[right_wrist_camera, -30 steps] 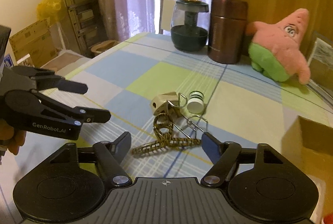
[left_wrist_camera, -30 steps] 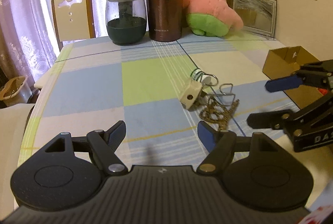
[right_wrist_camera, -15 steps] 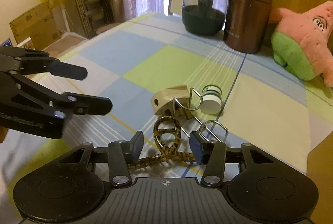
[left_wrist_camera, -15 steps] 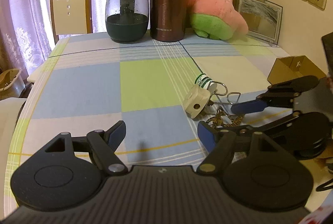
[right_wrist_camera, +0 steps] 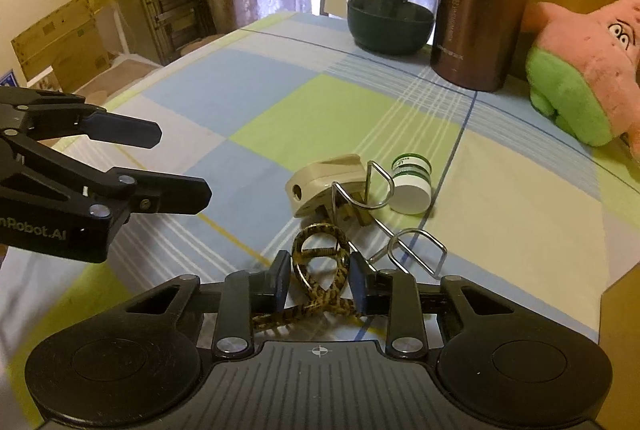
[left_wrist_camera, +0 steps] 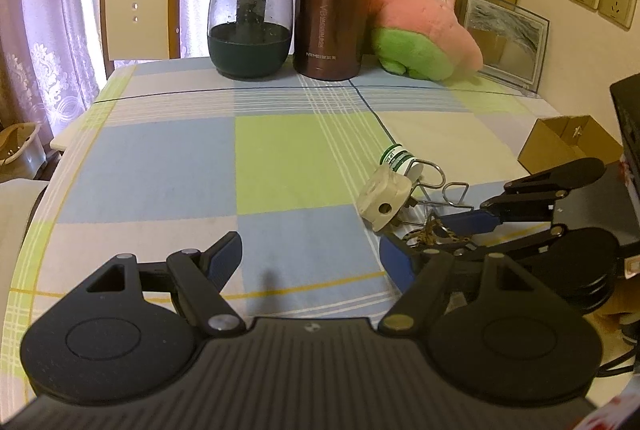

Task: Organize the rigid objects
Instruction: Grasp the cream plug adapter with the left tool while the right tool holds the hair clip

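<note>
A leopard-patterned hair clip [right_wrist_camera: 320, 228] lies on the checked tablecloth [right_wrist_camera: 280, 98] near the table's front edge. My right gripper [right_wrist_camera: 319, 276] is shut on it, with both pads pressing the sides of its loop. Just beyond the clip lie a beige plug [right_wrist_camera: 320, 182], a small white bottle with green bands [right_wrist_camera: 412, 182] and a bent wire holder [right_wrist_camera: 416, 250]. My left gripper [left_wrist_camera: 310, 252] hangs open over bare cloth, left of the pile, with nothing between its fingers. In the left wrist view the right gripper [left_wrist_camera: 444, 234] reaches in from the right, partly hidden.
An open cardboard box [left_wrist_camera: 560, 146] sits at the table's right edge. Along the far edge stand a glass jar with a dark base [left_wrist_camera: 250, 22], a brown canister [left_wrist_camera: 330, 18], a pink star plush [left_wrist_camera: 424, 26] and a picture frame [left_wrist_camera: 504, 38]. A chair [left_wrist_camera: 136, 10] stands behind.
My right gripper came forward and down over the hair clip, and its jaws closed onto it. The left gripper stayed open and barely shifted.
</note>
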Available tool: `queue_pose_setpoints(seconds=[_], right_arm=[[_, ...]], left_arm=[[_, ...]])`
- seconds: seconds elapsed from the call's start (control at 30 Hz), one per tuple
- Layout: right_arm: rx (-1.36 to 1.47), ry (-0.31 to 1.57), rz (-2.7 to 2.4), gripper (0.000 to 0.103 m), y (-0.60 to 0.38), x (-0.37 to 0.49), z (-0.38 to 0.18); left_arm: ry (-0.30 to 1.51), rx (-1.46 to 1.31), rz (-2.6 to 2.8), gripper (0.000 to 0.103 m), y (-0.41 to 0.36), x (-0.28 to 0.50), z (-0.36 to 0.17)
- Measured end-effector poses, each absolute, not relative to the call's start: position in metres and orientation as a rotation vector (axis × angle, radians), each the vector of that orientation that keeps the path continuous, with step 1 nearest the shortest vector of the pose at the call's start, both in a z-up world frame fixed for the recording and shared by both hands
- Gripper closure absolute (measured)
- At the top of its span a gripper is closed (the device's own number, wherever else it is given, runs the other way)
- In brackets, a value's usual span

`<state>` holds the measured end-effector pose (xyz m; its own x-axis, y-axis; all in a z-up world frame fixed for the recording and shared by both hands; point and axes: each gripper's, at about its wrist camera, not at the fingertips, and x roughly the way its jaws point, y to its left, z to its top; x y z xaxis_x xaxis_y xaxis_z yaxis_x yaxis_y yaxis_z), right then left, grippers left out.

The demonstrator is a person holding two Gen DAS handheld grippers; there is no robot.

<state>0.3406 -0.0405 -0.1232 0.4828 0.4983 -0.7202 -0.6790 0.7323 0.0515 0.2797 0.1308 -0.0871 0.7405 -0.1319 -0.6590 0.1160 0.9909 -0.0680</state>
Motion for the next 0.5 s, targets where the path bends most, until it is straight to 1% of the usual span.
queue_pose_setpoints(seconds=[0.3,0.33,0.43,0.5], right_arm=[[-0.132,0.746,0.692,0.076,-0.071,0.314,-0.105],[-0.118,0.742,0.681,0.076,-0.076,0.312,-0.103],[-0.086,0.731,0.649,0.076,-0.087,0.308,-0.097],[-0.074,0.723,0.624,0.076,-0.094,0.305,-0.094]], left_arm=[[0.693,0.070,-0.267,0.032,0.120,0.287,-0.094],[0.694,0.082,-0.279,0.032,0.119,0.288,-0.096],[0.692,0.097,-0.293,0.038,0.115,0.294,-0.099],[0.683,0.108,-0.294,0.039,0.112,0.298,-0.099]])
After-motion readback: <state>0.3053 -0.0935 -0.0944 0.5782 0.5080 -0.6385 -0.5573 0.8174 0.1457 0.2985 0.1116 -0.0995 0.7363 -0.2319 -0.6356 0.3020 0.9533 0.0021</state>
